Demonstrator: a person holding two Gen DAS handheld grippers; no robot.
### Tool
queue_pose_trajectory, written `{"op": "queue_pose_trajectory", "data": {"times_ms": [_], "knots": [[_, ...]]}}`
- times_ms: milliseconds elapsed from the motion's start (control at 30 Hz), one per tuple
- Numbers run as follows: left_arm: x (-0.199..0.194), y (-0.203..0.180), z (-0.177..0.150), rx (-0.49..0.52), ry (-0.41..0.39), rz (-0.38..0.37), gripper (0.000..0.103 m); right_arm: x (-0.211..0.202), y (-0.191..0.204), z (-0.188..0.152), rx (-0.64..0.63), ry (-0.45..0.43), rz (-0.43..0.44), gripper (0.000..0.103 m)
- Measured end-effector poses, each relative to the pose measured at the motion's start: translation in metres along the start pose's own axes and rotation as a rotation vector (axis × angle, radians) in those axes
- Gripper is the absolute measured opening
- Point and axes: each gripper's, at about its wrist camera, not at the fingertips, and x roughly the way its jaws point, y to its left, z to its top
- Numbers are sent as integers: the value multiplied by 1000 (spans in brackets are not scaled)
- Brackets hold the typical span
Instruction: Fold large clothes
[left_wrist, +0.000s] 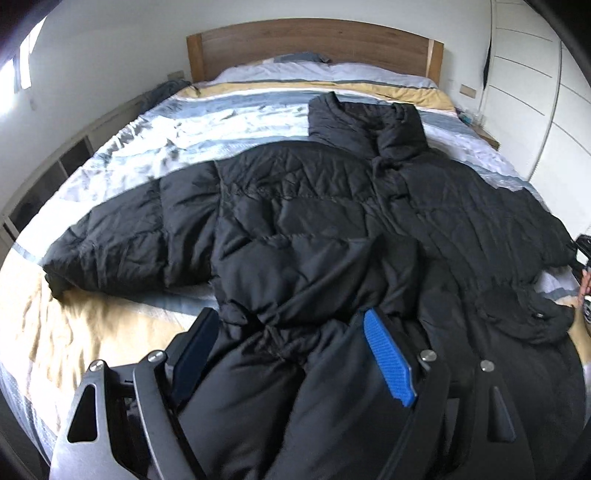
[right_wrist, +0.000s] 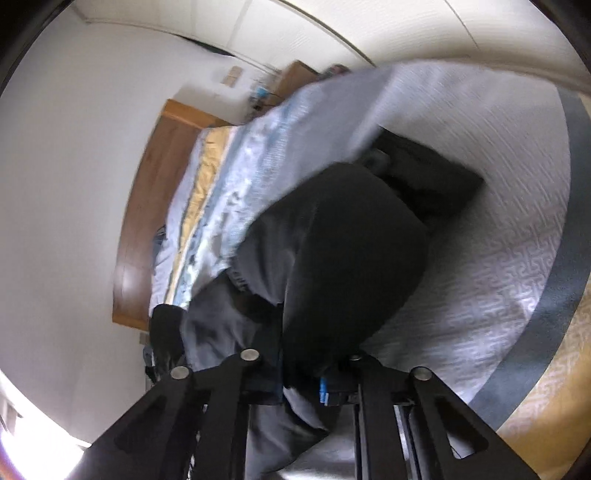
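Observation:
A black puffer jacket (left_wrist: 314, 221) lies spread front-up on the striped bed cover (left_wrist: 147, 147), collar toward the headboard and one sleeve stretched out to the left. My left gripper (left_wrist: 291, 350) is at the jacket's near hem. Its jaws stand wide, the blue pad (left_wrist: 388, 358) bare, with bunched hem fabric lying between the fingers. My right gripper (right_wrist: 303, 384) is shut on a fold of the jacket (right_wrist: 343, 258) at the bed's right side. In the left wrist view it shows at the right edge as the right gripper (left_wrist: 581, 251), with a hand (left_wrist: 585, 286) below it.
A wooden headboard (left_wrist: 314, 44) and a pillow (left_wrist: 295, 59) are at the far end. White wardrobe doors (left_wrist: 535, 92) stand to the right, beside a small bedside table (left_wrist: 484, 133). A low open shelf (left_wrist: 55, 173) runs along the left side of the bed.

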Motion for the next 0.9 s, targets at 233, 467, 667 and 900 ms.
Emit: {"op": "queue_pose_trajectory", "data": {"times_ms": [233, 467, 667, 900], "knots": [[-21, 3, -3, 20, -8, -29, 80, -27, 89, -21, -219, -4, 65, 11], [-30, 34, -5, -25, 30, 32, 80, -50, 184, -82, -458, 66, 167, 11], [-49, 61, -12, -56, 8, 36, 80, -48, 234, -162, -628, 182, 204, 11], [-62, 77, -16, -70, -21, 66, 80, -15, 254, -247, -763, 314, 175, 11]]}}
